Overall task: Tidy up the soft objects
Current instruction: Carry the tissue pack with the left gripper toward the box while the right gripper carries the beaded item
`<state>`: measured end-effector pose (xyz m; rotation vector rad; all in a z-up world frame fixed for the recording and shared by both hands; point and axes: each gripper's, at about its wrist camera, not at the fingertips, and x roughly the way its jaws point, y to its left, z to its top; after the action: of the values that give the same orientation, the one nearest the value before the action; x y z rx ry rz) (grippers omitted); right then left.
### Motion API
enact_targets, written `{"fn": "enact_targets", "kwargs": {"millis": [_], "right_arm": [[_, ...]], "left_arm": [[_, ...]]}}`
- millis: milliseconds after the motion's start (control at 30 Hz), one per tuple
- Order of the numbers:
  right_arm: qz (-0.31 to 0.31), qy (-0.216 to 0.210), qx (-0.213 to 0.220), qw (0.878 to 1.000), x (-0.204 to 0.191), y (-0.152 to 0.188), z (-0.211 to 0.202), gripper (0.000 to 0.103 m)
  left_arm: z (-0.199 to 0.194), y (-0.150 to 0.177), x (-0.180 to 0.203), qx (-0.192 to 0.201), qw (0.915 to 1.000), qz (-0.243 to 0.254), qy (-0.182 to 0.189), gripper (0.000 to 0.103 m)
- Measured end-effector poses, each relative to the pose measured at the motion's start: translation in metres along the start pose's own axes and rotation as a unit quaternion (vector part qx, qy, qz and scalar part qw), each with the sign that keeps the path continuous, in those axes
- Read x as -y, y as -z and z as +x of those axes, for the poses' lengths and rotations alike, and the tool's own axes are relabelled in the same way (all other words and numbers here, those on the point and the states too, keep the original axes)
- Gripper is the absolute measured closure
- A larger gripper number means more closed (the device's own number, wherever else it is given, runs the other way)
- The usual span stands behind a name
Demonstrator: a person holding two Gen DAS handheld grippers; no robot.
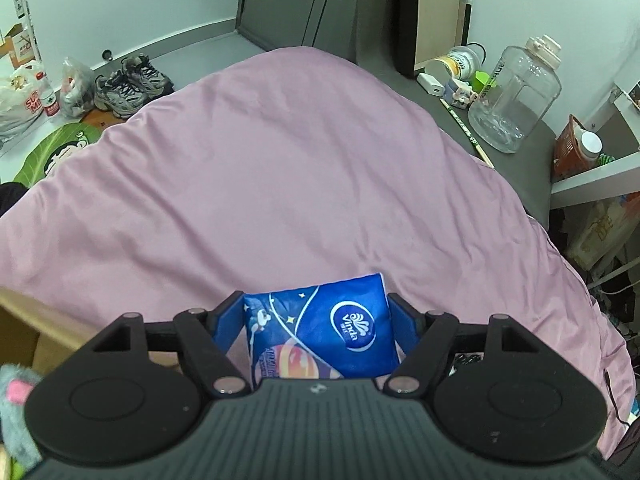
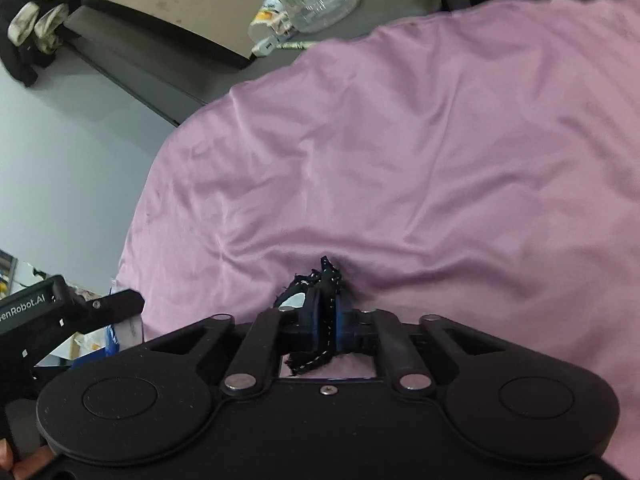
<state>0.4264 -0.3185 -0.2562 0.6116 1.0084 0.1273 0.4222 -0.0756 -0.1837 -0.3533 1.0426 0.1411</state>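
Tissue pack (image 1: 320, 336), blue and glossy, printed with stars, a cartoon figure, an orange planet and a white oval "Vinda" logo; soft film wrapper slightly dented along its sides. Sits low in the centre of the left wrist view, pinched between the blue pads of the left gripper (image 1: 316, 316), jaws held apart only by the pack's width. Hangs over the pink bedsheet (image 1: 280, 168), whether touching or clear of it cannot be told.

Black cord (image 2: 326, 280), thin, frayed-looking, flecked with small white dots, bunched into a small tangle. Found at lower centre of the right wrist view, squeezed between the nearly closed fingers of the right gripper (image 2: 327, 312), one end poking up above the tips, another trailing below the pads onto the sheet.

Grey plush toy (image 1: 16, 412) with a pink patch at the lower left edge of the left view, beside a cardboard box (image 1: 24, 320). Clear water jug (image 1: 516, 96) upper right on a grey surface; sneakers (image 1: 128, 84) upper left on the floor.
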Motion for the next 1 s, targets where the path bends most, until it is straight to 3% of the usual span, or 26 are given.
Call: {"fn": "enact_targets", "kwargs": {"millis": [300,1000], "right_arm": [[0.009,-0.016,0.023,1.0,-0.001,0.007,-0.036,0.095],[-0.014,0.041,0.102,0.994,-0.017,0.066,-0.145,0.095]], "left_arm": [[-0.039,0.014,-0.013,0.005,0.9999,0.012,0.003,0.029],[-0.126,0.051,-0.053,0.019,0.9975,0.037,0.057,0.029]]}}
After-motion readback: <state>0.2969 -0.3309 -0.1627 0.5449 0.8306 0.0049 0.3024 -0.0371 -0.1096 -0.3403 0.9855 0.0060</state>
